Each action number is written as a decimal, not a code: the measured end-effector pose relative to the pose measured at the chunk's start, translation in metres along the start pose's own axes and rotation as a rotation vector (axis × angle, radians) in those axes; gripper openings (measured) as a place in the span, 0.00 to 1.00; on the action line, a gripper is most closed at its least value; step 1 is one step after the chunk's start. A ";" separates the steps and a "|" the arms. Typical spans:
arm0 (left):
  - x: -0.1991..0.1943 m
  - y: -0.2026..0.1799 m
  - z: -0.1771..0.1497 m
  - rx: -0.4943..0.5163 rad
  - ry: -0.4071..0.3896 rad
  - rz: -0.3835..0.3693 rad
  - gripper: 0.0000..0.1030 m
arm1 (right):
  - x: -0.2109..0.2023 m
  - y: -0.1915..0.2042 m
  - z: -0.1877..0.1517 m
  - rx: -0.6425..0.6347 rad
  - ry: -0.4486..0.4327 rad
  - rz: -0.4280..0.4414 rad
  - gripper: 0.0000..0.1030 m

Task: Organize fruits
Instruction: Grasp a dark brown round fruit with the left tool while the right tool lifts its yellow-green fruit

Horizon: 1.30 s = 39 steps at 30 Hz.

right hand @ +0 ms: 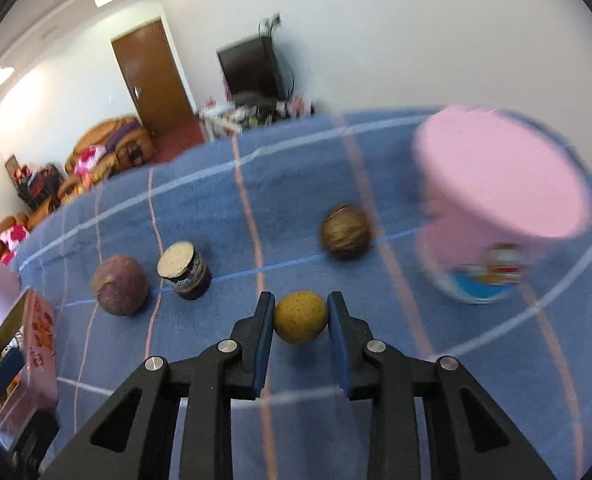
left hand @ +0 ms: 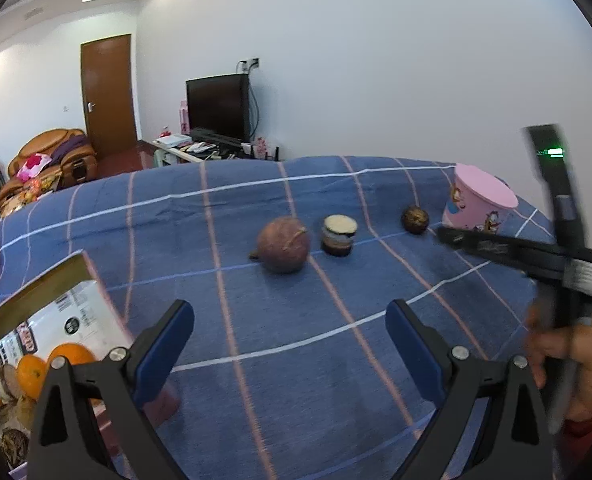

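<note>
a home living room: television (left hand: 218, 106), brown sofa (left hand: 52, 156), wooden door (left hand: 108, 92).

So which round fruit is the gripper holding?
The small yellow-brown fruit, pinched in the right gripper. The big purplish fruit and the dark brown fruit both sit loose on the blue blanket, untouched.

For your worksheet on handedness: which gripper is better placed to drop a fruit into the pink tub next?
Right. The right gripper already clamps a yellow fruit near the tub; the left gripper is open and empty.
</note>
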State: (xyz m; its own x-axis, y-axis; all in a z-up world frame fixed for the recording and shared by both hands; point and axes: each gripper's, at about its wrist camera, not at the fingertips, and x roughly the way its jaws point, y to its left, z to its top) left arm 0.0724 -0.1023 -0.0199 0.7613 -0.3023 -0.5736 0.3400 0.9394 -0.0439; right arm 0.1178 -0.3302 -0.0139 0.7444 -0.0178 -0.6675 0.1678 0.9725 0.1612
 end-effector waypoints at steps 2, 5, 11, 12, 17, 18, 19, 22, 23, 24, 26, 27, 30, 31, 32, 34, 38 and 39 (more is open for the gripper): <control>0.005 -0.012 0.007 0.001 0.001 -0.017 0.95 | -0.020 -0.014 0.000 0.000 -0.073 -0.042 0.28; 0.019 -0.036 0.024 0.008 0.007 -0.054 0.94 | -0.047 -0.026 -0.003 -0.031 -0.198 -0.143 0.28; 0.076 -0.093 0.062 0.054 0.090 -0.115 0.75 | -0.075 -0.047 -0.002 -0.007 -0.384 -0.268 0.28; 0.085 -0.100 0.067 0.054 0.103 -0.119 0.74 | -0.077 -0.049 -0.002 -0.008 -0.402 -0.279 0.28; 0.136 -0.132 0.084 0.054 0.190 -0.142 0.53 | -0.084 -0.061 -0.002 0.014 -0.417 -0.274 0.28; 0.145 -0.137 0.085 0.053 0.208 -0.149 0.53 | -0.083 -0.062 -0.003 0.016 -0.410 -0.272 0.28; 0.153 -0.141 0.087 0.055 0.220 -0.142 0.53 | -0.080 -0.064 -0.001 0.016 -0.401 -0.268 0.28; 0.173 -0.147 0.087 0.041 0.264 -0.117 0.42 | -0.080 -0.069 0.002 0.026 -0.399 -0.272 0.28; 0.178 -0.149 0.087 0.044 0.277 -0.118 0.41 | -0.081 -0.069 0.000 0.031 -0.397 -0.271 0.28; 0.181 -0.151 0.086 0.053 0.283 -0.107 0.41 | -0.087 -0.069 -0.007 0.037 -0.395 -0.268 0.28; 0.184 -0.158 0.086 0.081 0.266 -0.076 0.39 | -0.088 -0.072 -0.007 0.053 -0.391 -0.258 0.28; 0.182 -0.159 0.085 0.092 0.261 -0.058 0.38 | -0.088 -0.073 -0.008 0.056 -0.391 -0.256 0.28; 0.180 -0.160 0.084 0.096 0.254 -0.055 0.38 | -0.088 -0.071 -0.007 0.055 -0.390 -0.250 0.28; 0.176 -0.160 0.084 0.101 0.246 -0.054 0.38 | -0.089 -0.072 -0.007 0.054 -0.392 -0.250 0.28; 0.172 -0.160 0.084 0.108 0.235 -0.045 0.38 | -0.089 -0.073 -0.007 0.053 -0.396 -0.252 0.28; 0.154 -0.160 0.083 0.121 0.197 -0.015 0.38 | -0.090 -0.075 -0.008 0.061 -0.404 -0.256 0.28; 0.099 -0.143 0.076 0.066 0.125 -0.019 0.38 | -0.093 -0.078 -0.010 0.084 -0.411 -0.232 0.28; 0.084 -0.139 0.072 0.062 0.101 -0.012 0.38 | -0.093 -0.078 -0.011 0.084 -0.411 -0.222 0.28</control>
State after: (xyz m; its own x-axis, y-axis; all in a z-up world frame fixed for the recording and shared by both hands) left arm 0.1294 -0.2703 -0.0030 0.6984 -0.2923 -0.6533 0.3842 0.9233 -0.0025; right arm 0.0287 -0.4024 0.0276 0.8756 -0.3304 -0.3524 0.3915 0.9127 0.1169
